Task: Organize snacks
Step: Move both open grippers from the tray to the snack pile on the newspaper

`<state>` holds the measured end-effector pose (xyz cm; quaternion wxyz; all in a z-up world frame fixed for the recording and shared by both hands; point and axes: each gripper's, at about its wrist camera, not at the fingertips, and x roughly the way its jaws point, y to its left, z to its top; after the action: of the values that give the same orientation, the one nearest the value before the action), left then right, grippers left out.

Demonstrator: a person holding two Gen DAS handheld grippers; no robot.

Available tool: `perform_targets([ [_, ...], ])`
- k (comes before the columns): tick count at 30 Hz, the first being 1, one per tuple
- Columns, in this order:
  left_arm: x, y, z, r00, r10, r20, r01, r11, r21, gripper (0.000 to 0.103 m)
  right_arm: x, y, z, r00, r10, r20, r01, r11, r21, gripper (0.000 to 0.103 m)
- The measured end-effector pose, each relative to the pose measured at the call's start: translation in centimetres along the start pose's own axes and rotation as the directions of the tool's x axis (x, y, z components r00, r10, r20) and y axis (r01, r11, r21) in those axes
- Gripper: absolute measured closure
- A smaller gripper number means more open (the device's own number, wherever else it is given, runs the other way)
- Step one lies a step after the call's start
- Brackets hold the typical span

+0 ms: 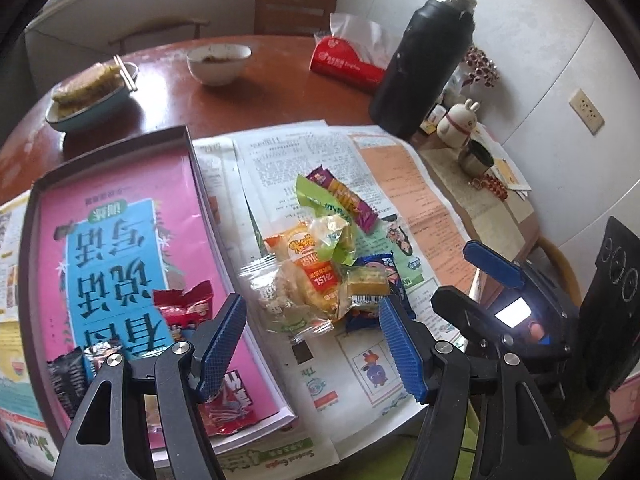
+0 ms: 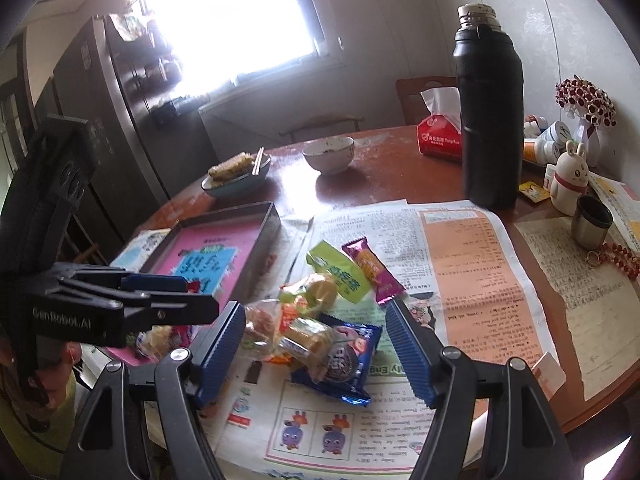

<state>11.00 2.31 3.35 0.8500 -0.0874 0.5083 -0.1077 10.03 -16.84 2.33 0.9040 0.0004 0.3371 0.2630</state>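
Two grippers hang over a round wooden table (image 2: 400,168) spread with newspaper (image 2: 400,216). The left gripper (image 1: 312,320) has its blue fingers (image 1: 222,344) apart with nothing pressed between them; the near edge of the snack pile (image 1: 320,260) shows in the gap, but the pads do not touch it. The right gripper (image 2: 316,340) also stands open, its fingers (image 2: 408,344) on either side of the pile's near end without clamping anything.

The pile lies on the newspaper just right of a dark tray (image 1: 192,148). It holds a purple bar (image 2: 372,272), a green packet (image 2: 340,272), an orange-labelled rice cracker (image 1: 316,268), a small wrapped cake (image 1: 366,288) and a blue cookie pack (image 2: 344,360), all overlapping.

The tray has a pink book (image 1: 120,240) lying flat in it. On the book, at the tray's near end, lie a red packet (image 1: 184,308) and a black packet (image 1: 68,376).

Farther back on the table stand a black flask (image 2: 488,120), a red tissue pack (image 2: 438,136), a white bowl (image 2: 330,154) and a blue dish (image 2: 236,184) with chopsticks across it. A rabbit figurine (image 2: 570,176) and a metal cup (image 2: 592,220) sit at the right.
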Motion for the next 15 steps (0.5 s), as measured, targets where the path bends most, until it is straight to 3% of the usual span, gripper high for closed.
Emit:
perform_targets([
  [4,1.6,-0.3,0.7,0.998,0.031,-0.058,-0.029,0.999,0.033,0.046,0.8,-0.2,-0.4,0.999,-0.014,-0.035,0.013,0.999,-0.035,0.031],
  [9,3.9,-0.5,1.9,0.986,0.068,-0.154,-0.053,0.993,0.101,0.046,1.8,-0.2,-1.0,0.997,-0.011,-0.076,0.006,0.998,-0.067,0.031],
  [15,6.1,-0.3,2.6,0.960,0.169,-0.222,-0.132,0.976,0.171,0.047,3.5,0.2,-1.5,0.993,-0.005,-0.116,-0.007,0.995,-0.104,0.031],
])
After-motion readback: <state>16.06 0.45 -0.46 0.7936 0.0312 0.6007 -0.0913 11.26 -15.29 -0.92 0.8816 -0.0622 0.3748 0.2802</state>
